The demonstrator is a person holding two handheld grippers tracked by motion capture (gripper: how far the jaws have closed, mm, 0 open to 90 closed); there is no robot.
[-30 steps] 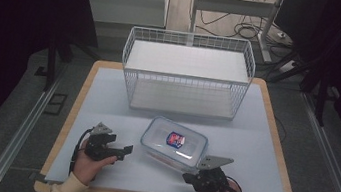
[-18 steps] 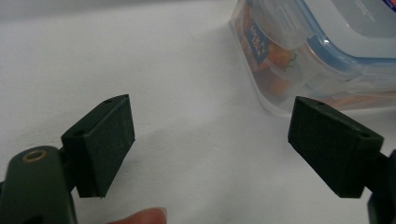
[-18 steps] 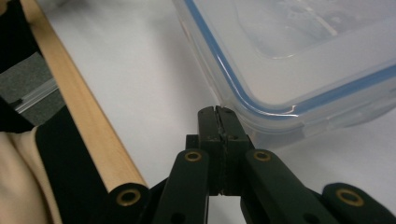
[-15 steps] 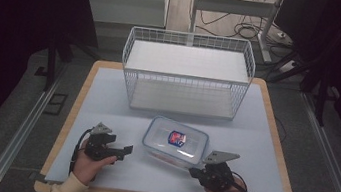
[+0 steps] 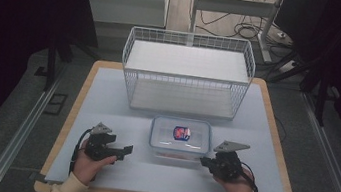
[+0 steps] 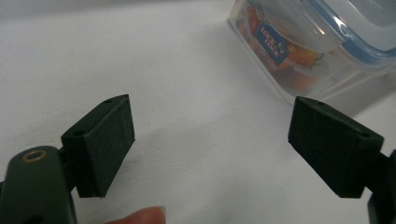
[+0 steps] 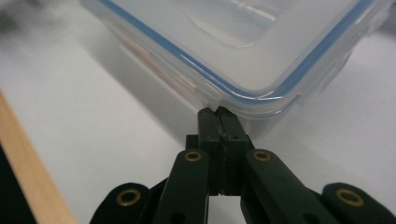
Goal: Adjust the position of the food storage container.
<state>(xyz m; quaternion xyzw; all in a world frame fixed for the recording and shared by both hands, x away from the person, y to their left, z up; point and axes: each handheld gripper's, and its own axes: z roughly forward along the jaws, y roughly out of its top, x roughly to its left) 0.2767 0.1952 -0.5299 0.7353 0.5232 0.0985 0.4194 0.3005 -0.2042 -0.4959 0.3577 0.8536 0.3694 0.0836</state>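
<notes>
A clear plastic container (image 5: 180,137) with a blue-sealed lid and a red label lies flat at the front middle of the table. Something orange shows through its wall in the left gripper view, where the container (image 6: 299,51) sits up and to the right. My left gripper (image 5: 123,151) rests left of it, a short gap away, with its jaws open (image 6: 210,135) and only table between them. My right gripper (image 5: 203,160) is shut, and its tips (image 7: 218,112) touch the near right corner of the container (image 7: 243,51) just under the lid's rim.
A white wire basket (image 5: 186,76) stands behind the container, across the middle of the table. The pale blue table mat (image 5: 107,97) has a wooden border. Dark floor, metal rails and cables surround the table.
The container has turned from askew to square with the table's front edge. My right gripper has moved right and a little away from the person. The left gripper has stayed put.
</notes>
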